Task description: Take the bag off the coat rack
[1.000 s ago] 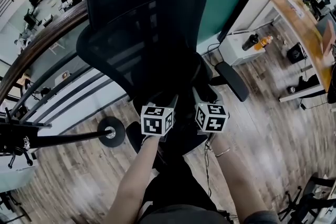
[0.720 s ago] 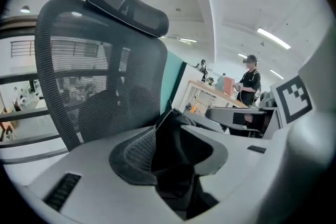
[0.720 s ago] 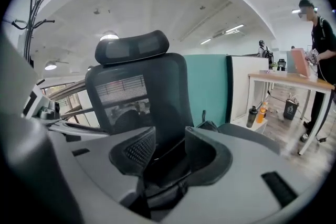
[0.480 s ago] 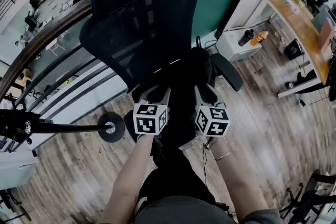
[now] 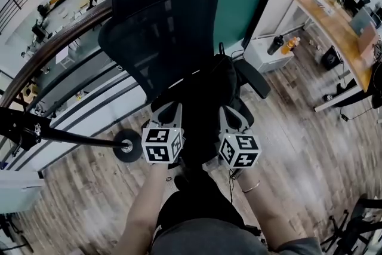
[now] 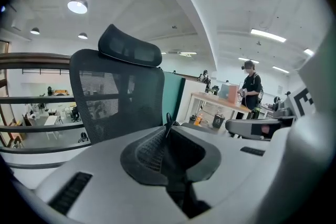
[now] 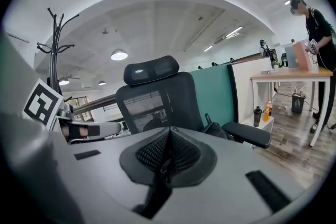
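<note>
The left claw (image 5: 172,107) and right claw (image 5: 230,111) have both just closed on nothing near the bag (image 5: 225,80), which lies on the chair (image 5: 161,27) seat, off the coat rack (image 5: 126,144), so they should draw straight back, clear of its handle.

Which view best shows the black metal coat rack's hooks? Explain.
Right gripper view: the black metal coat rack stands upright, hooks outlined against pale ceiling. Head view shows its pole and round base from above, hooks cramped at the left edge. Left gripper view misses it.
</note>
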### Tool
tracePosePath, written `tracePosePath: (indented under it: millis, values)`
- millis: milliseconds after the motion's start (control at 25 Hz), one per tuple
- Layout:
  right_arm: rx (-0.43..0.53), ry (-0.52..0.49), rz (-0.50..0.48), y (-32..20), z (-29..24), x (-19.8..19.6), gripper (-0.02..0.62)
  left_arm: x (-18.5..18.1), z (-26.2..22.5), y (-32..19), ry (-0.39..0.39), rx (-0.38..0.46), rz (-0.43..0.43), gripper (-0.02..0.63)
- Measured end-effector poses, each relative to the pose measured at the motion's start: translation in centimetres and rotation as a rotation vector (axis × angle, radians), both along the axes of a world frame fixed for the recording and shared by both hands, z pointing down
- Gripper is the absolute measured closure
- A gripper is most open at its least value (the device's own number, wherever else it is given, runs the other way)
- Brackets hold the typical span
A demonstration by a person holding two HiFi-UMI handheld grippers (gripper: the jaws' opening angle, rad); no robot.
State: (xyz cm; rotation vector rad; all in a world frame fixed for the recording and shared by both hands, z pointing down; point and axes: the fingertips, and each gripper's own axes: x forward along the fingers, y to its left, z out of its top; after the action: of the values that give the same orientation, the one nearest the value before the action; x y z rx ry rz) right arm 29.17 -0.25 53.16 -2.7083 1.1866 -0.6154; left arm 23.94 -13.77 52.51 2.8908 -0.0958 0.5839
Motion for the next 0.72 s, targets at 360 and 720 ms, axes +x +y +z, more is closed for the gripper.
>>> tracePosePath:
  millis: [360, 720]
  values:
    - [0.026, 0.01, -0.035, 2.1, -1.7, -4.1, 0.592, -4.8, -2.2, 0.5, 0.039, 0.035, -0.052, 0.575]
    - [0.033, 0.034, -0.066, 2.4, -2.7, -6.6, 0.595, -9.1, -3.3, -0.3, 0.06, 0.053, -0.104, 0.577]
